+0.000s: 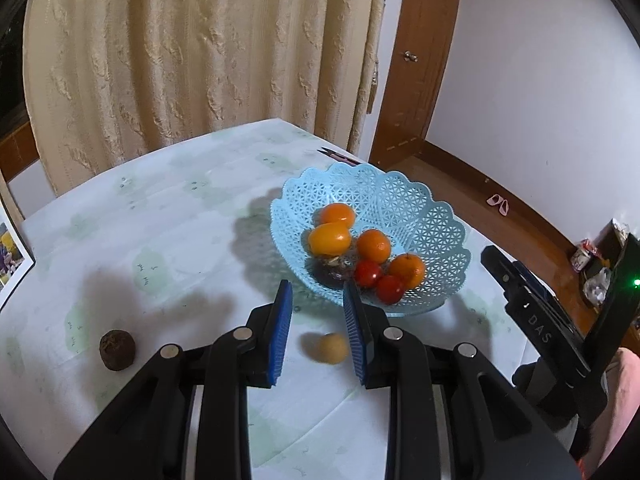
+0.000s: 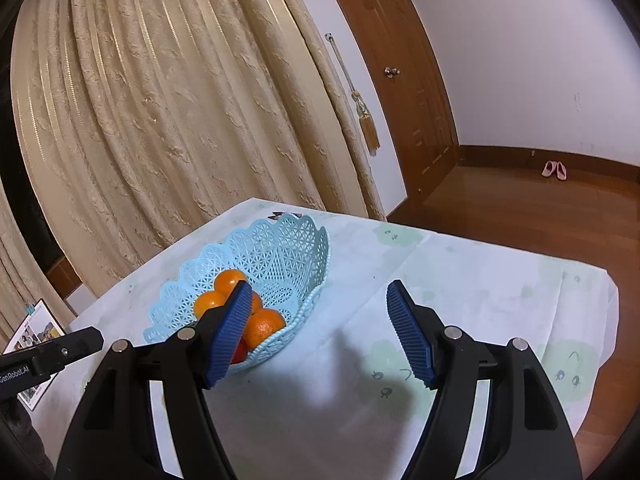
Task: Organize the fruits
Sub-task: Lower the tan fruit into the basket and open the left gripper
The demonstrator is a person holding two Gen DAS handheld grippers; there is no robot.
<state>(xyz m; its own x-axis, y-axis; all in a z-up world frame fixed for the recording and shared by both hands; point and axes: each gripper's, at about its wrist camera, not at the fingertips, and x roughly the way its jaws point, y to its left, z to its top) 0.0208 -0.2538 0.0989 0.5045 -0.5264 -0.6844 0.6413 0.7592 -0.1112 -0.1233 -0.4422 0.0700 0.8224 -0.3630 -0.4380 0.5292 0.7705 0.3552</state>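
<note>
A light blue lattice basket (image 1: 424, 216) (image 2: 288, 252) stands on the table and holds several oranges (image 1: 373, 245), two red tomatoes (image 1: 389, 289) and a dark fruit. Two fruits lie loose on the cloth: a small yellow one (image 1: 331, 348) and a dark brown wrinkled one (image 1: 117, 349). My left gripper (image 1: 317, 285) hovers over the yellow fruit near the basket's front rim. Its jaws are drawn in to a narrow gap and grip nothing. My right gripper (image 2: 319, 285) is open and empty, to the right of the basket, with its left finger (image 2: 228, 328) in front of the oranges.
The table has a pale cloth (image 1: 180, 208) with green prints. A cream curtain (image 1: 200, 52) hangs behind its far edge. A photo card (image 1: 10, 260) lies at the left edge and a small dark tool (image 1: 336, 155) at the far edge. Wooden floor lies to the right.
</note>
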